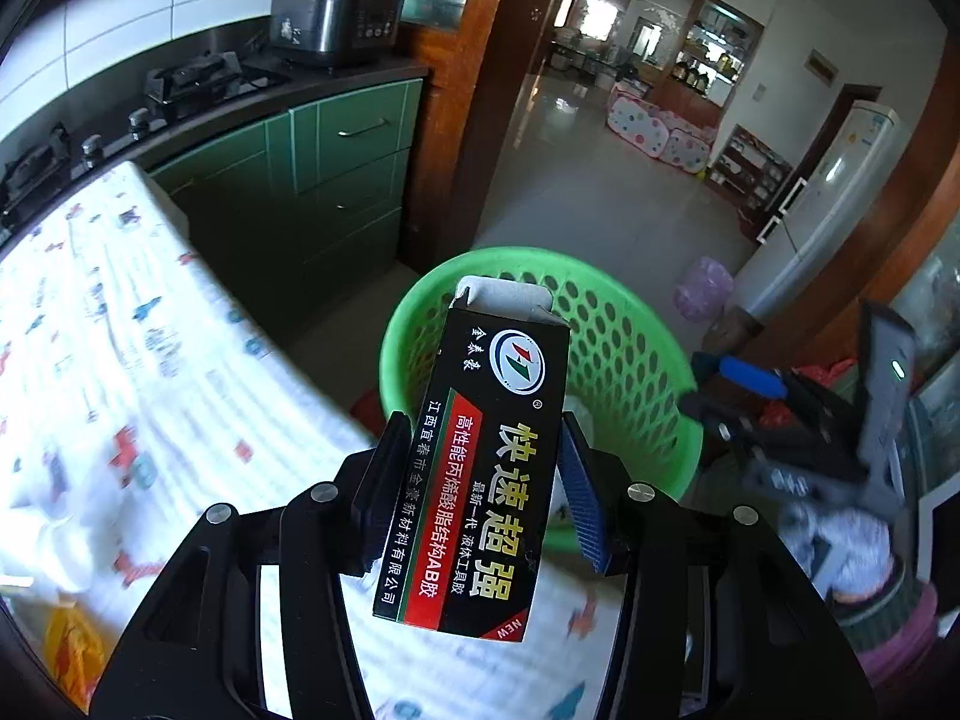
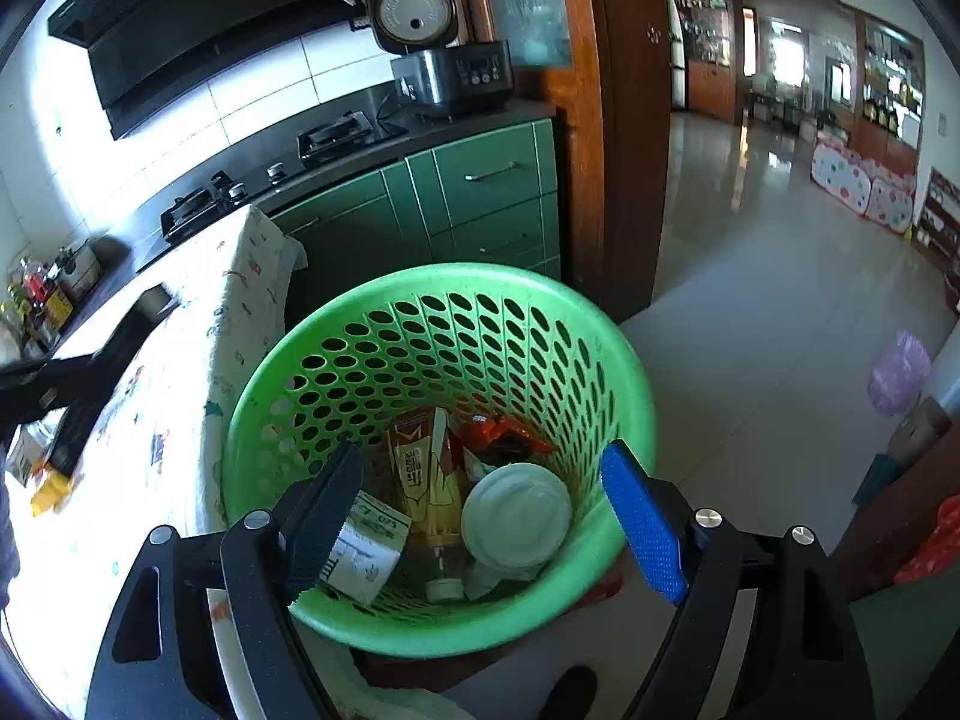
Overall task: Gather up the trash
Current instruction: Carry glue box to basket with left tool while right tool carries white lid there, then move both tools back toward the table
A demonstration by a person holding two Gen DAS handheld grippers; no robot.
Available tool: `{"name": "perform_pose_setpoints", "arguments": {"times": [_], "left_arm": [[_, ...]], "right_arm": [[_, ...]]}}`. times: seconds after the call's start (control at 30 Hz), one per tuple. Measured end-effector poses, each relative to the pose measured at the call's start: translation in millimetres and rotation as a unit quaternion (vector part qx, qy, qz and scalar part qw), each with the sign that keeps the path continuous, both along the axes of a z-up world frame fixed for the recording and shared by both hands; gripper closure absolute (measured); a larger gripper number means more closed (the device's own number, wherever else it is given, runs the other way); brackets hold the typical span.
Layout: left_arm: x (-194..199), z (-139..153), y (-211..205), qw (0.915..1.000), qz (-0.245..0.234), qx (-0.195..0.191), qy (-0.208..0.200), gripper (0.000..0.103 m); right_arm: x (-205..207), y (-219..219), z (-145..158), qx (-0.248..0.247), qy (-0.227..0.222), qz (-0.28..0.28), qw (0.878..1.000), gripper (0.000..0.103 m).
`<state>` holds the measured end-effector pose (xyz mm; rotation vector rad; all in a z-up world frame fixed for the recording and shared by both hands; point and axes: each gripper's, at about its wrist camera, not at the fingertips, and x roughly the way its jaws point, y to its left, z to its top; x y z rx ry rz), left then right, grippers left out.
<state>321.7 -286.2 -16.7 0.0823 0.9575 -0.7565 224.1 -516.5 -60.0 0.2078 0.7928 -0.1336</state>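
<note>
A patterned cloth (image 1: 120, 372) is covering the desk in a tiled kitchen, the green basket (image 2: 624, 396) is holding wrappers and a white lid (image 2: 516, 513), the left hand-held gripper (image 1: 477, 480) is clenching a black glue box (image 1: 480, 468), and the right hand-held gripper (image 2: 480, 516) is hanging released.

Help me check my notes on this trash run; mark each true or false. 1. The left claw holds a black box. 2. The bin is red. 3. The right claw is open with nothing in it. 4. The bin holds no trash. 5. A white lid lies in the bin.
1. True: the left claw grips the black box.
2. False: the bin is green.
3. True: the right claw is open over the bin, holding nothing.
4. False: it holds wrappers, a carton and more.
5. True: the white lid lies in it.
</note>
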Motion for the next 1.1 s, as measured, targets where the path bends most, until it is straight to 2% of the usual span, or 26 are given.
{"name": "perform_pose_setpoints", "arguments": {"times": [0.37,0.4,0.43,0.47,0.57,0.8,1.1], "left_arm": [[20,-25,-38,0.9996,-0.011,0.006,0.026,0.052],[20,-27,-39,0.9995,-0.012,0.007,0.027,0.05],[20,-28,-38,0.9995,-0.01,0.007,0.027,0.042],[18,-29,-36,0.9996,-0.009,0.006,0.026,0.039],[14,-27,-32,0.9998,-0.009,-0.001,0.02,0.038],[-5,-12,2,0.9997,0.022,0.011,0.003,0.038],[-31,11,95,0.9935,0.106,0.034,-0.02,0.038]], "right_arm": [[-19,7,8,-0.008,-0.016,0.015,1.0,0.024],[-19,9,8,-0.008,-0.016,0.016,1.0,0.024],[-20,10,7,-0.007,-0.016,0.018,1.0,0.024],[-20,11,6,-0.006,-0.015,0.019,1.0,0.024],[-21,17,5,-0.008,-0.012,0.023,1.0,0.024],[-28,37,16,-0.007,-0.021,0.038,0.999,0.024],[-29,93,36,-0.008,-0.04,0.089,0.995,0.024]]}}
